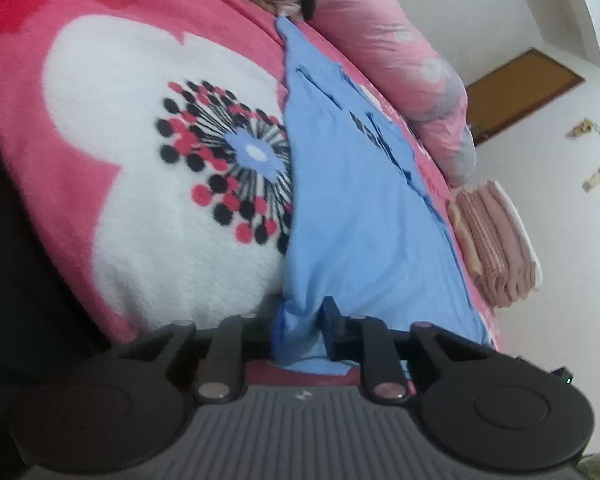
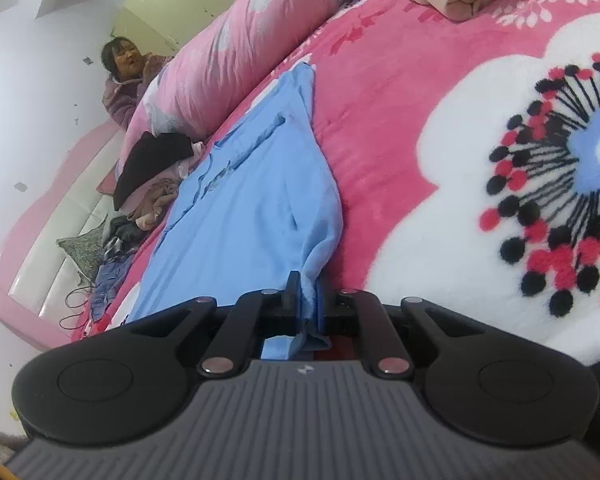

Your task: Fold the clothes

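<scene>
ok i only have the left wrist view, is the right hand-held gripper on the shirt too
Observer: Yes, the right hand-held gripper is shut on a bunched edge of the blue shirt.
Operator: anything past the far end of the shirt
Observer: A heap of unfolded clothes, dark piece on top, lies beside the pink quilt roll.
Operator: anyone around
Observer: A person sits beyond the quilt roll, by the wall.
</scene>
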### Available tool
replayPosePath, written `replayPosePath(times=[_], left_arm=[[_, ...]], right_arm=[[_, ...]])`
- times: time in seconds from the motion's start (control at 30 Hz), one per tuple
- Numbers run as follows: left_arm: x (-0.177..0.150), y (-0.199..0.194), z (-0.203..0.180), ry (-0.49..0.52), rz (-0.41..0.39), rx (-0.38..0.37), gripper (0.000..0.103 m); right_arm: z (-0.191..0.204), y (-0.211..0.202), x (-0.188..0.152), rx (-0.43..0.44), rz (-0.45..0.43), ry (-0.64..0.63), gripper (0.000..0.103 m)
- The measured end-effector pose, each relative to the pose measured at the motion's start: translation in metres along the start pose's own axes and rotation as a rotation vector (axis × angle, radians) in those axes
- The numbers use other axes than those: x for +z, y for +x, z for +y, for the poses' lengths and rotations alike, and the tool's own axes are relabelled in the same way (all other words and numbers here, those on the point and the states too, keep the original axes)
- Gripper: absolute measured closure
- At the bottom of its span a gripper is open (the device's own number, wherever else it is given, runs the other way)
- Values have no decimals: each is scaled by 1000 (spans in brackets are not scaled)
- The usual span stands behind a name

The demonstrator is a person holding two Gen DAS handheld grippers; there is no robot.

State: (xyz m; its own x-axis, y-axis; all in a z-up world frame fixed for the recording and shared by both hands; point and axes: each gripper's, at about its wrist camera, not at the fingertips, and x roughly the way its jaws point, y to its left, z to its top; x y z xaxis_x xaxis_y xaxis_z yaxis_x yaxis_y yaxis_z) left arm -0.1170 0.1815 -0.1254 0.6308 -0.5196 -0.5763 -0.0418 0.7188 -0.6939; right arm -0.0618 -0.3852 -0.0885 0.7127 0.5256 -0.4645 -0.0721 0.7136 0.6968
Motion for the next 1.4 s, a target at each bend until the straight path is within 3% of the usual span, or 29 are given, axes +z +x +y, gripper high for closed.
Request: replayPosePath(times=[0.1, 0.17, 0.2, 0.43, 0.7, 0.87, 0.93, 1.0, 1.13, 1.2, 1.33, 1.4], left_arm=[[-2, 3, -8, 43, 13, 1, 86], [-2, 2, -14, 70, 10, 5, 97], [-2, 0, -17, 85, 5, 6, 98], [9, -52, -43, 161, -114, -61, 99], [-8, -105, -67, 233, -168, -97, 103], [-22, -125, -64, 243, -211, -103, 102], [-24, -116, -52, 205, -177, -84, 100], [-25, -104, -39, 168, -151, -22, 83], [-28, -83, -26, 175, -126, 66, 71], [-28, -74, -27, 214, -135, 81, 52], [-24, -49, -28, 235, -118, 72, 50], [-22, -36, -28, 260, -110, 119, 50]], right_arm=[[5, 0, -2, 28, -14, -11, 100], [7, -4, -1, 42, -47, -8, 100], [7, -8, 1, 54, -73, 3, 100], [7, -53, 6, 182, -233, 68, 101], [19, -86, -16, 291, -286, 90, 101], [27, -102, -33, 298, -289, 75, 101], [23, -99, -35, 269, -287, 85, 101], [16, -95, -36, 239, -284, 107, 101], [1, -86, -33, 204, -281, 148, 100], [-4, -83, -31, 196, -276, 159, 100], [-8, -77, -28, 191, -269, 172, 100], [-10, -75, -28, 195, -268, 175, 100]])
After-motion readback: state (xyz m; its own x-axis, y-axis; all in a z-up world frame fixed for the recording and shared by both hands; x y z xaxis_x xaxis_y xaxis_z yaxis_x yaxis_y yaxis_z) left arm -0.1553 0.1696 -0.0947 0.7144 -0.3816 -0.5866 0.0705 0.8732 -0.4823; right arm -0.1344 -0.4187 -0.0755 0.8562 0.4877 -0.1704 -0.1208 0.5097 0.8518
